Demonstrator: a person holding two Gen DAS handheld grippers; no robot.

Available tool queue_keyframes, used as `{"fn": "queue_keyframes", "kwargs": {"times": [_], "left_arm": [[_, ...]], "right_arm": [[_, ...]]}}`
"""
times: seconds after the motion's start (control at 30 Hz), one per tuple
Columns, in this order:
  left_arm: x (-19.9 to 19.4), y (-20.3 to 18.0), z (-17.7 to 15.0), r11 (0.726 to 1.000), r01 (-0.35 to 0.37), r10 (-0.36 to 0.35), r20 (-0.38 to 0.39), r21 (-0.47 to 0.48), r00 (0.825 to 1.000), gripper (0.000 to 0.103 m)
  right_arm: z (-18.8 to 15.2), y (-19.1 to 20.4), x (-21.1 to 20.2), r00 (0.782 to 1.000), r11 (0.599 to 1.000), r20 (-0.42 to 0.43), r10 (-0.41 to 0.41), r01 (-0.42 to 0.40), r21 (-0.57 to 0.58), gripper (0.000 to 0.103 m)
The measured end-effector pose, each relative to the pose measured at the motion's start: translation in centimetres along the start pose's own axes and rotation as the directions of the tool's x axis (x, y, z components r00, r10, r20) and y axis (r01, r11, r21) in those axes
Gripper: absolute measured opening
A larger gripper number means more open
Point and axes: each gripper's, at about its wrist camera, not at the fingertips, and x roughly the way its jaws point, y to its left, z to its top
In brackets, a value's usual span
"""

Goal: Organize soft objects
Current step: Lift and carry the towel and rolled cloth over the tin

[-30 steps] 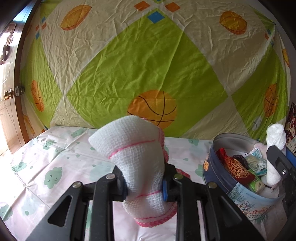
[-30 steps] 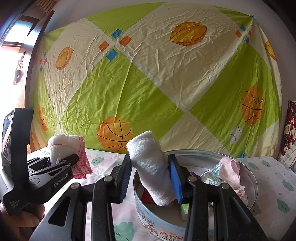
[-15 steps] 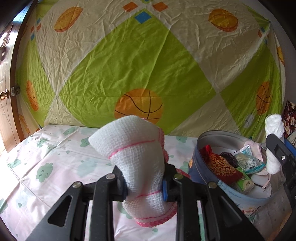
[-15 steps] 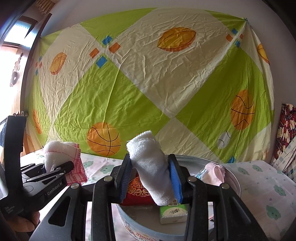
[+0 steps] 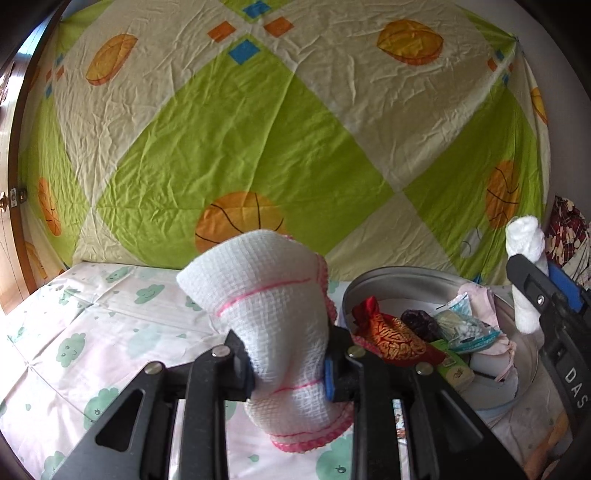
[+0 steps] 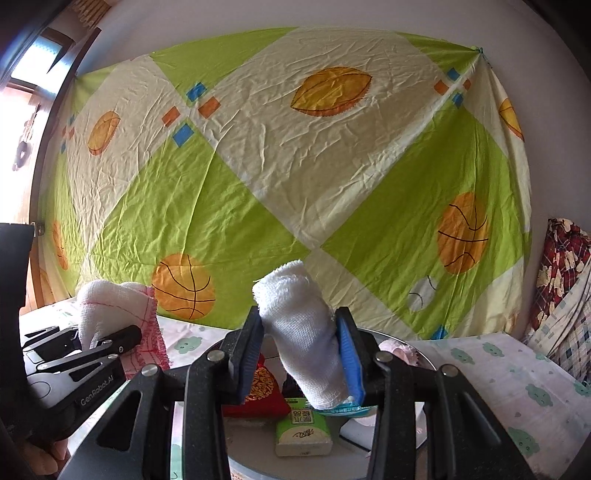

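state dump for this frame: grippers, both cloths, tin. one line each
left gripper: shut on the pink-trimmed cloth
pink-trimmed cloth: bunched, held clear of the bed
right gripper: shut on the white towel
white towel: rolled, held above the tin
round tin: open, no lid in view, part filled
red pouch: lying in the tin
green box: lying flat in the tin

A creased sheet (image 6: 280,177) in lime green and cream, printed with orange basketballs, hangs across the white wall (image 6: 369,18). Below it runs a cloud-print bedsheet (image 5: 85,332). Left of it, a wooden door (image 5: 9,206); daylight glows there. Right, plaid fabric (image 6: 565,266).
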Motion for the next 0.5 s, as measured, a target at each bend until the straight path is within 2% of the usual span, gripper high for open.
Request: {"fn": "queue_keyframes", "kwargs": {"times": [0.5], "left_arm": [[-0.1, -4.2, 1.6, 0.997, 0.078, -0.079, 0.028, 0.023, 0.996, 0.024]], "right_arm": [[0.4, -3.2, 0.3, 0.998, 0.998, 0.017, -0.063, 0.063, 0.001, 0.042]]}}
